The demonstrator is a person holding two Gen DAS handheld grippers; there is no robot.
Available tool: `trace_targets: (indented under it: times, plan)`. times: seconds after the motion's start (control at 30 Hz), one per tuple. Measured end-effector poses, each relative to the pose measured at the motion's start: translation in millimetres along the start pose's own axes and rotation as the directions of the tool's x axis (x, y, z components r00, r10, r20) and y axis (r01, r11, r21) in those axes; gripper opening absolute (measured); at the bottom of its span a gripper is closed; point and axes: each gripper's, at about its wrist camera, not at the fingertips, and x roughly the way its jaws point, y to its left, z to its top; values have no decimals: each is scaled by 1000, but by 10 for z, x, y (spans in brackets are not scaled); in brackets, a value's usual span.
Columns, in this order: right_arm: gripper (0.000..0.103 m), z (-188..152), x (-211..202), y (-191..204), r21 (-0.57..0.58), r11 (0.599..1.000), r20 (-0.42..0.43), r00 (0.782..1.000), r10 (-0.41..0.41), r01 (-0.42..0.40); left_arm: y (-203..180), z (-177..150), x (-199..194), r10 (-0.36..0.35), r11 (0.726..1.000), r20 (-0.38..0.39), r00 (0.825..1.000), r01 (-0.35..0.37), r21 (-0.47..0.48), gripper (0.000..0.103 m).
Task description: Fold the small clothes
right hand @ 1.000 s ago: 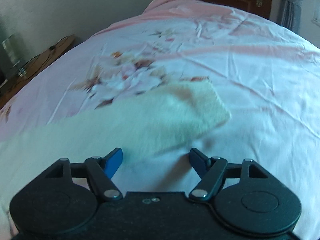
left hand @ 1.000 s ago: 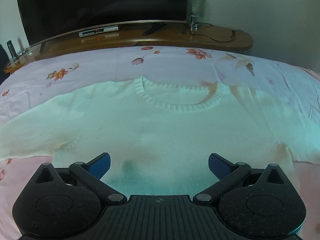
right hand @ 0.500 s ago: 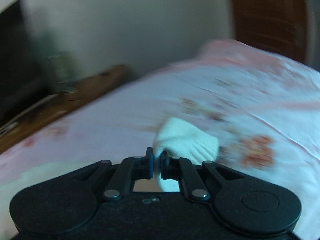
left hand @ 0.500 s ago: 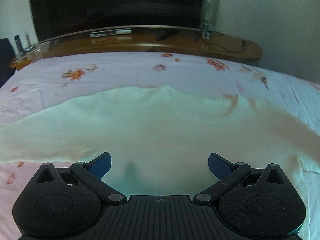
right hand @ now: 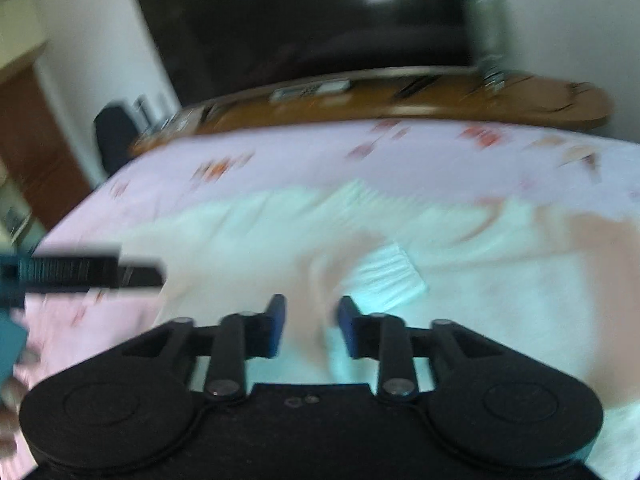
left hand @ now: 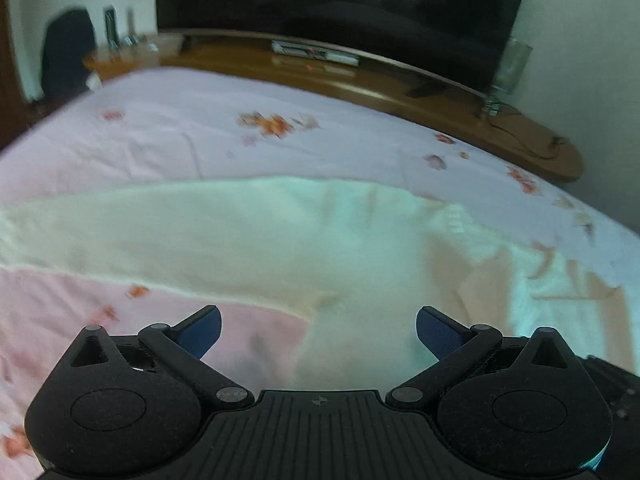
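Observation:
A white knit sweater (left hand: 280, 240) lies flat on the pink flowered bedsheet (left hand: 180, 140), its left sleeve (left hand: 120, 228) stretched out to the left. My left gripper (left hand: 318, 328) hovers open over the sweater's left underarm, with nothing between its pads. In the right wrist view the sweater (right hand: 500, 280) has its right sleeve folded across the body, the ribbed cuff (right hand: 390, 276) lying just ahead of my right gripper (right hand: 312, 320). Its jaws are opening and the pads press on nothing. The left gripper (right hand: 80, 274) shows as a blurred dark bar at the left edge.
A dark television (left hand: 340, 8) stands on a curved wooden bench (left hand: 400, 92) beyond the bed's far edge, with a glass vase (left hand: 508, 68) and cables on the right. A dark object (left hand: 66, 52) sits at the bench's left end. A hand (right hand: 12, 396) shows at lower left.
The right gripper shut on the right sleeve's cuff, carried it across onto the sweater's body while swinging round toward the television, then let go. The left gripper slid left toward the left sleeve.

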Motion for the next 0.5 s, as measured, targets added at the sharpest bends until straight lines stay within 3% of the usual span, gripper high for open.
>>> trace_targets:
  times: [0.1,0.2,0.23,0.3,0.4,0.5]
  plan:
    - [39,-57,-237,-60,-37,998,44,998,-45,46,-102,-65,28,-111,994,-44,993,111,0,103]
    - [52,-117,-480,-230,-47,984,88,982,-170,174,-352,-181,57,-190,981,-87,978,193,26,103]
    - [57,-153,-569,-323,-42,977,94,974,-207,211,-473,-219,75,-195,978,-91,976,201,55,103]
    - [57,-237,-741,-492,-26,960,96,957,-275,279,-728,-289,119,-185,972,-85,979,195,133,103]
    - [57,-368,-823,-671,19,950,69,948,-312,311,-1088,-356,201,-167,953,-76,983,180,242,103]
    - [57,-473,-857,-801,81,942,46,943,-329,324,-1394,-386,389,-77,939,-53,996,90,333,103]
